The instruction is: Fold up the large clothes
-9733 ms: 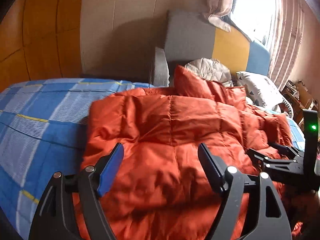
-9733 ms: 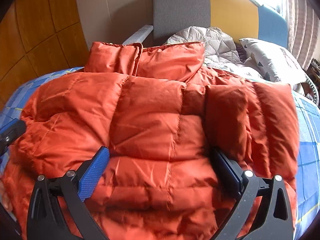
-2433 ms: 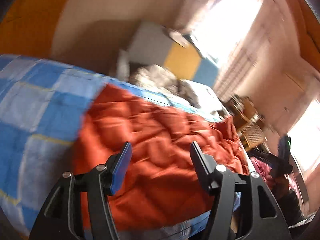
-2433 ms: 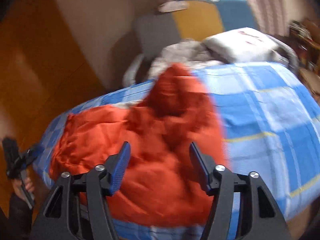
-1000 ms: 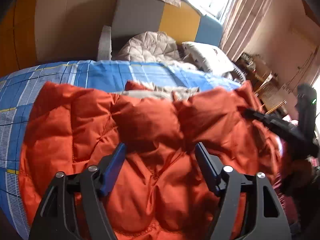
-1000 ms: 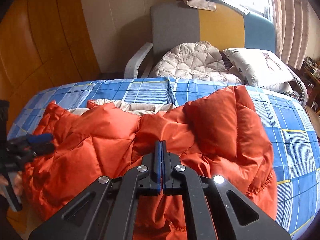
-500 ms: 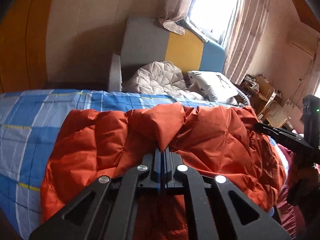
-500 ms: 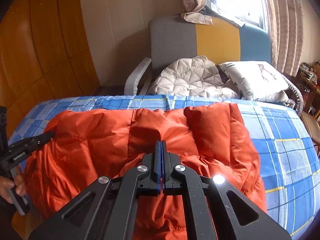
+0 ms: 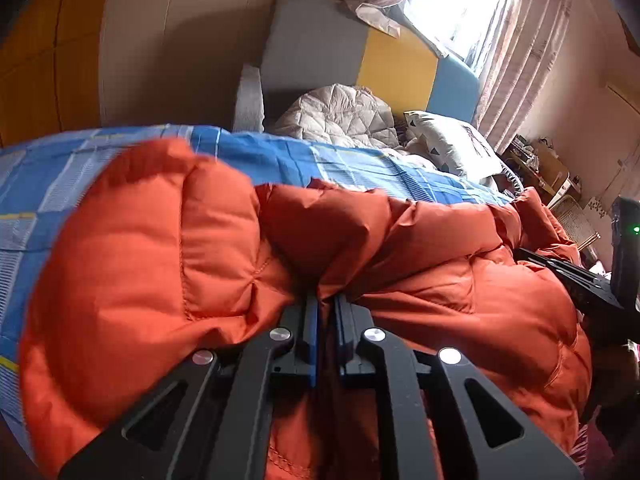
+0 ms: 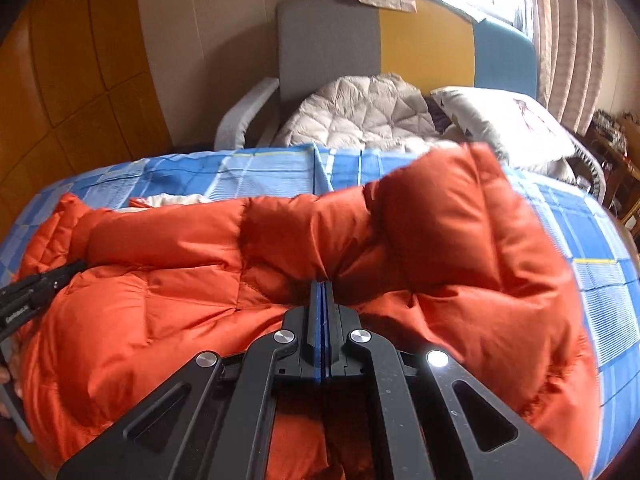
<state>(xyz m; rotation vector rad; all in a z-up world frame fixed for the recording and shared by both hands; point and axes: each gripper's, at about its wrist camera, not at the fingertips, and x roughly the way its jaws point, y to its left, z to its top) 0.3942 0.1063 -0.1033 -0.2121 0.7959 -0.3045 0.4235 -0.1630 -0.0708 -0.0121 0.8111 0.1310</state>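
Pinching orange jacket (image 9: 420,272) folds, left claw (image 9: 326,300) and right claw (image 10: 322,284) sit clamped; blue bedspread (image 10: 260,172) apparently bare beyond.

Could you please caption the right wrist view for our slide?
Right gripper shut on orange puffer jacket, lifted over the blue plaid bed.

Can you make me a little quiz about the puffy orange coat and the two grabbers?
1. True or false: the left gripper is wide open.
2. What is the right gripper pinching?
A. the white pillow
B. the orange down jacket
C. the curtain
3. Fill in: the jacket lies on a blue ____ bedsheet.

Key
1. False. Its fingers are shut on a fold of the jacket.
2. B
3. Plaid
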